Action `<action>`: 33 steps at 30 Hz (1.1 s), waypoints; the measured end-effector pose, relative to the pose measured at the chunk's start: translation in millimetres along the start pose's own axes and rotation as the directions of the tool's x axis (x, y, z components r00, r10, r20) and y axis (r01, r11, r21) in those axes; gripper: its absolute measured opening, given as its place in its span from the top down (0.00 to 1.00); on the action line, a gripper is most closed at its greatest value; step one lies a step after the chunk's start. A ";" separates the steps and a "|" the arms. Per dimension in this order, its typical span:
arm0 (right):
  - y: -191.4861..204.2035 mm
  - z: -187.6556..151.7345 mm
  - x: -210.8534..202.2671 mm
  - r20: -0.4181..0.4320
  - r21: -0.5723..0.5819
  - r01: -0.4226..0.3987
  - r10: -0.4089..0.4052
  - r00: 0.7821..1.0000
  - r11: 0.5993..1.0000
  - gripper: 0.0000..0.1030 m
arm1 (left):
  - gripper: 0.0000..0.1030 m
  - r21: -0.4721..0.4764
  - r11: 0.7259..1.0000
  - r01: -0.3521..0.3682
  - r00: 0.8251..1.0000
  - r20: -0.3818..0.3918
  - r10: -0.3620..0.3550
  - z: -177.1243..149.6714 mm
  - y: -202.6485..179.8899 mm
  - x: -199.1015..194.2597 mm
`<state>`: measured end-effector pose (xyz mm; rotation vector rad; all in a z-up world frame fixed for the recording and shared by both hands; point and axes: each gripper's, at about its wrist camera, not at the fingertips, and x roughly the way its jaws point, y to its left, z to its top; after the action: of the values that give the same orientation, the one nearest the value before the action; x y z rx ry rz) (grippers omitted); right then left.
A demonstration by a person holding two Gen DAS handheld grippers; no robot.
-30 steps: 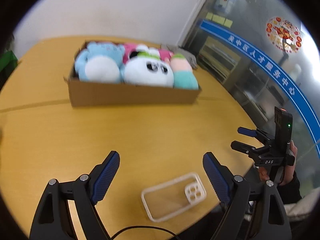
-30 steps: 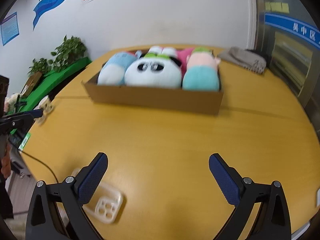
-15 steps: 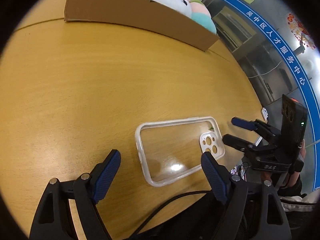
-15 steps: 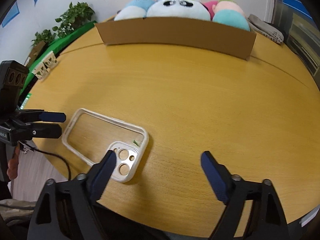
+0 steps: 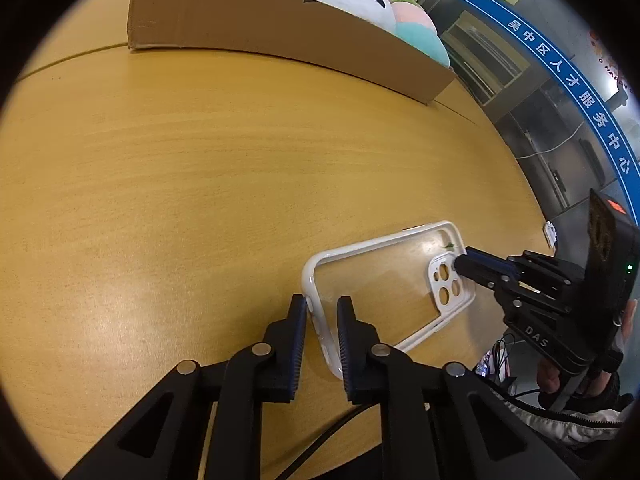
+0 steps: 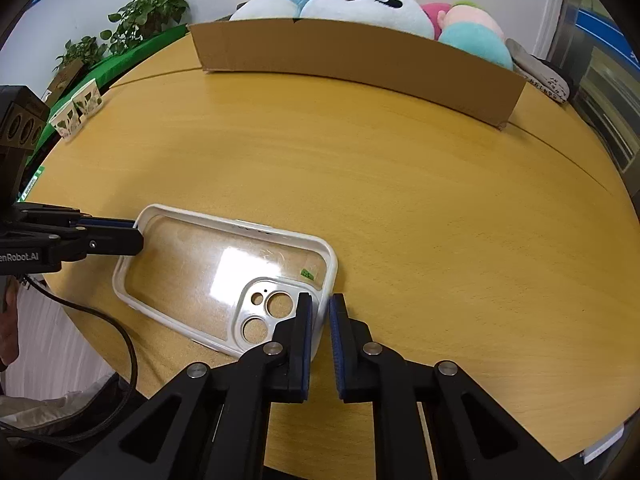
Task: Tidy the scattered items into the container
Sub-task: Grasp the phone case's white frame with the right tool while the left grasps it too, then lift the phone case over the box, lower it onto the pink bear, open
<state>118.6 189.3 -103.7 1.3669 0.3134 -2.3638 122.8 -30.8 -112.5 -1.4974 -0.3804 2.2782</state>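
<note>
A clear phone case with a white rim lies flat on the wooden table, near its front edge. The left gripper has closed its jaws on the case's rim at the plain end; the white edge sits pinched between the blue pads. The right gripper has likewise just closed on the rim at the camera-cutout end, one finger inside the case, the other outside. Beyond both sets of fingers, well apart from the case, stands a cardboard box filled with plush toys.
</note>
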 end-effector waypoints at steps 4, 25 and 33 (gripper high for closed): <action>-2.6 18.5 -14.7 0.060 0.006 0.028 -0.028 0.998 1.000 0.91 | 0.86 0.025 1.000 0.002 0.998 0.061 -0.004 23.5 -8.2 -14.8; -107.6 366.7 -39.8 0.379 0.061 0.127 -0.140 0.915 0.990 0.90 | 0.86 0.267 0.959 -0.100 0.933 0.360 -0.003 391.0 -47.5 -93.1; -163.1 446.8 62.9 0.189 0.105 0.146 -0.164 0.968 0.984 0.91 | 0.86 0.168 0.980 -0.106 0.986 0.142 0.082 474.1 -3.9 35.5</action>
<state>-329.2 152.6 64.5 1.1712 0.2681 -2.6476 -325.0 -17.7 46.9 -1.3052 -0.1430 2.4244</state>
